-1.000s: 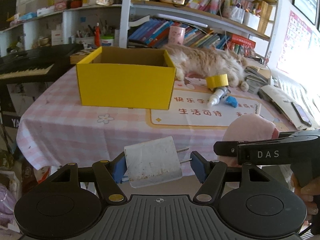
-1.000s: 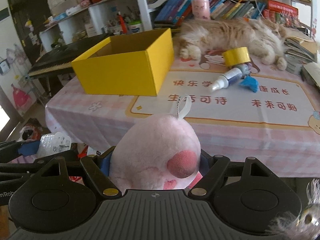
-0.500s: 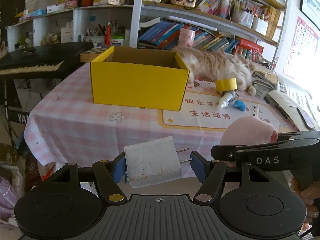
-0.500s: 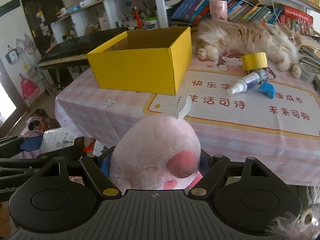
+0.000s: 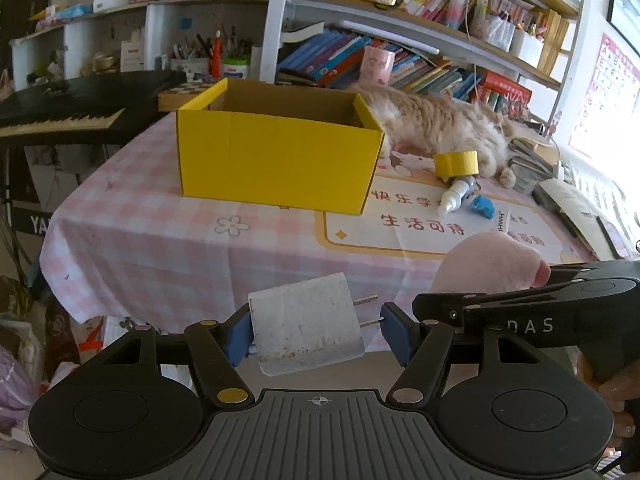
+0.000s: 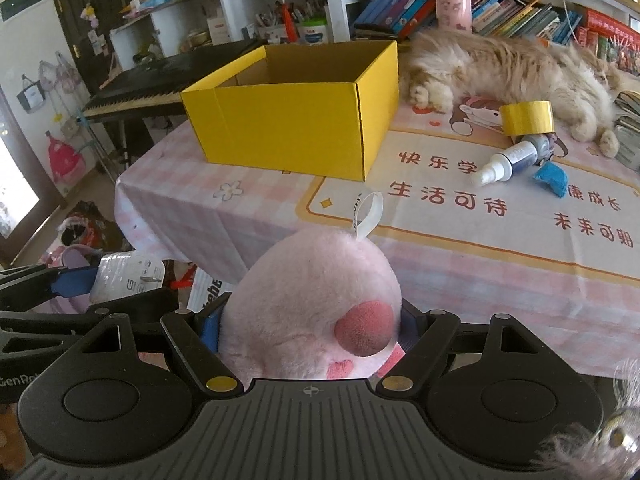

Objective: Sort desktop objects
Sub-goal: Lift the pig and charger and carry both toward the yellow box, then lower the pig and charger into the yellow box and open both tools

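Observation:
An open yellow cardboard box stands on the pink checked tablecloth. In front of the table edge, in the air, my left gripper is shut on a white charger plug, its prongs pointing at the right pad. My right gripper is shut on a pink plush toy with a white loop tag. The two grippers hang side by side, the plush to the right of the charger. A yellow tape roll, a small spray bottle and a blue scrap lie right of the box.
A fluffy orange cat lies along the table's back, behind the tape. Stacked books and papers sit at the far right. A black keyboard stands left of the table, bags litter the floor below, and bookshelves fill the wall behind.
The box sits a little further right and larger in both views, as both grippers drifted slightly. Both grips are unchanged.

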`<act>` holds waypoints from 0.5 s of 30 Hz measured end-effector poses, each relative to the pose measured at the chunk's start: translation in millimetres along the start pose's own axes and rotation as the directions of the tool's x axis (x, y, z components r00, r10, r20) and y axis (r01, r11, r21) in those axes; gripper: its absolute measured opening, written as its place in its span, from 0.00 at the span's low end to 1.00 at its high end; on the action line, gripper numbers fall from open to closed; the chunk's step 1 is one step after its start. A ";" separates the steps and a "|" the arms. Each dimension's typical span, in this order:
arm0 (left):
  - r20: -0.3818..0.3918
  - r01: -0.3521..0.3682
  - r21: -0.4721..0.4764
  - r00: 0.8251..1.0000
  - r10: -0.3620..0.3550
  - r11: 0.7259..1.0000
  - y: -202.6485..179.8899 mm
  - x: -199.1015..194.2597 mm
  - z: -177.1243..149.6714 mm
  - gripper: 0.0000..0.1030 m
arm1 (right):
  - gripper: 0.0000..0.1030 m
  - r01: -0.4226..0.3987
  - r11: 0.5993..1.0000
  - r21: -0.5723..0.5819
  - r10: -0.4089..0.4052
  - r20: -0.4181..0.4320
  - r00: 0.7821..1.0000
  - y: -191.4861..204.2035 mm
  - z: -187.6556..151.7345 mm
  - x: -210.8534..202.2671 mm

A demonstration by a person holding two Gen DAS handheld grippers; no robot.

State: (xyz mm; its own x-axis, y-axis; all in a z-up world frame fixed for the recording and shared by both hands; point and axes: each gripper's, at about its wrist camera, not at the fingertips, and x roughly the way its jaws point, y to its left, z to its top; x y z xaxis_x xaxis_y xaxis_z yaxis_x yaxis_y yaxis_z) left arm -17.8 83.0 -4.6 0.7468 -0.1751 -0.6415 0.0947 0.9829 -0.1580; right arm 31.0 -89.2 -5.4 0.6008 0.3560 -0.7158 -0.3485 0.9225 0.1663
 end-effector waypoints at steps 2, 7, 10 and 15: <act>0.001 -0.004 0.004 1.000 0.004 1.000 0.2 3.2 3.1 0.65 | 0.75 -0.001 1.000 0.000 0.001 0.000 1.000 -1.6 3.3 3.4; 0.023 -0.037 -0.006 0.999 0.037 0.999 6.1 11.2 16.1 0.65 | 0.75 -0.015 1.000 -0.015 0.015 0.005 1.000 -4.7 17.7 13.3; 0.037 -0.052 -0.012 0.998 0.052 0.999 9.6 18.3 26.4 0.65 | 0.75 -0.015 0.999 -0.035 0.015 0.026 1.000 -7.2 29.3 17.3; 0.080 -0.067 -0.015 0.994 0.068 0.998 15.2 32.3 54.4 0.65 | 0.75 -0.007 0.999 -0.046 0.009 0.051 0.999 -16.1 51.5 26.4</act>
State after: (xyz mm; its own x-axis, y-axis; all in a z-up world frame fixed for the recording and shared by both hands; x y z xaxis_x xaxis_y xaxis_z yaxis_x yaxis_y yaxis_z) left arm 43.5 95.4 13.1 0.8016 -0.1026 -0.5890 0.0344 0.9914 -0.1259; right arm 89.6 -86.9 8.0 0.6333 0.3718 -0.6787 -0.3855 0.9120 0.1398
